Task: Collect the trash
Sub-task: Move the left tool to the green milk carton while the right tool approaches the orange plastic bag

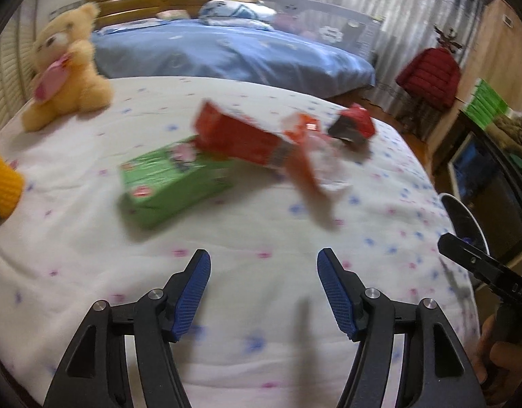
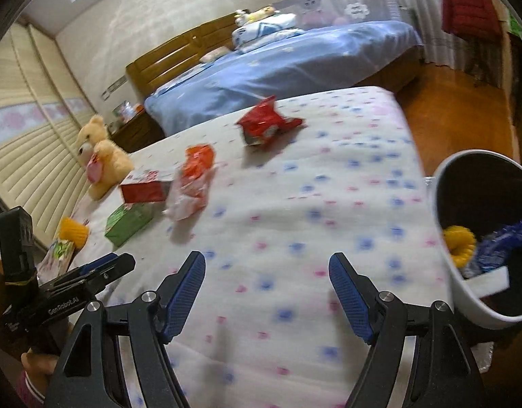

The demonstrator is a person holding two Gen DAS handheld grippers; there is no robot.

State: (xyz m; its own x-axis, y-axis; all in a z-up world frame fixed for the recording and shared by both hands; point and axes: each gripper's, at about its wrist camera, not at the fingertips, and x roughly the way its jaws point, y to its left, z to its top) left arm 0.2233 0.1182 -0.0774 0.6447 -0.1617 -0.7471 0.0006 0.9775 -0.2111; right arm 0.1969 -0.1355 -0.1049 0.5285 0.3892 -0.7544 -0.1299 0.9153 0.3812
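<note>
You are holding both grippers, left (image 1: 263, 292) and right (image 2: 267, 294), with fingers apart and empty over the bed (image 1: 261, 357), so be reaching past the green box (image 1: 172, 183) for the red wrapper (image 2: 266, 122) beyond it, bin (image 2: 448, 255) staying right.

clear: quilt (image 2: 295, 238) ahead of tongs | blocked: bin (image 2: 444, 204) right edge; green box (image 1: 172, 183) ahead-left

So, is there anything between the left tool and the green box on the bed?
Nothing visible is in the way. The left tool is open and empty, and only bare flowered bedcover lies between it and the green box. A red carton leans on the box's far end, not on the near side.
</note>
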